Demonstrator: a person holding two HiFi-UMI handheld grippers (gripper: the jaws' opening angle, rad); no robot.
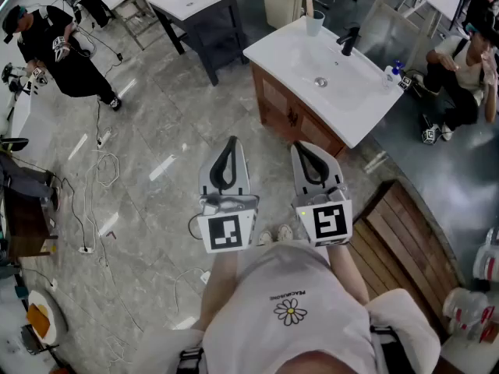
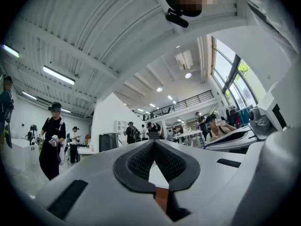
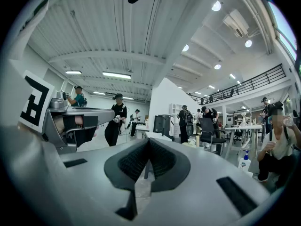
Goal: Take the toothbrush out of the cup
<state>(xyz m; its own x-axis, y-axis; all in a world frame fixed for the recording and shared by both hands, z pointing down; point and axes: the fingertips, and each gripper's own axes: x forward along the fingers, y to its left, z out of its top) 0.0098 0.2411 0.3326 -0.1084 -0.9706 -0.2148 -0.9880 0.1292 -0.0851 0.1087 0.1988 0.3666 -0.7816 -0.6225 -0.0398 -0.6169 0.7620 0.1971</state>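
A clear cup [image 1: 314,23] stands at the far corner of a white washbasin counter [image 1: 273,53], left of the black tap [image 1: 348,40]. A pale stick that may be the toothbrush [image 1: 308,6] rises from it; it is too small to tell for sure. Both grippers hang side by side over the floor, well short of the counter. My left gripper [image 1: 231,143] is shut with nothing between its pads [image 2: 141,161]. Equally shut and empty is my right gripper [image 1: 301,148], its pads [image 3: 162,161] touching at the tip. The cup cannot be made out in either gripper view.
The counter sits on a brown wooden cabinet [image 1: 292,115] and carries a soap bottle [image 1: 392,72] at its right end. A person sits just beyond it [image 1: 464,72]. Cables [image 1: 101,170] lie on the grey floor at left. Wooden decking [image 1: 405,240] is at my right.
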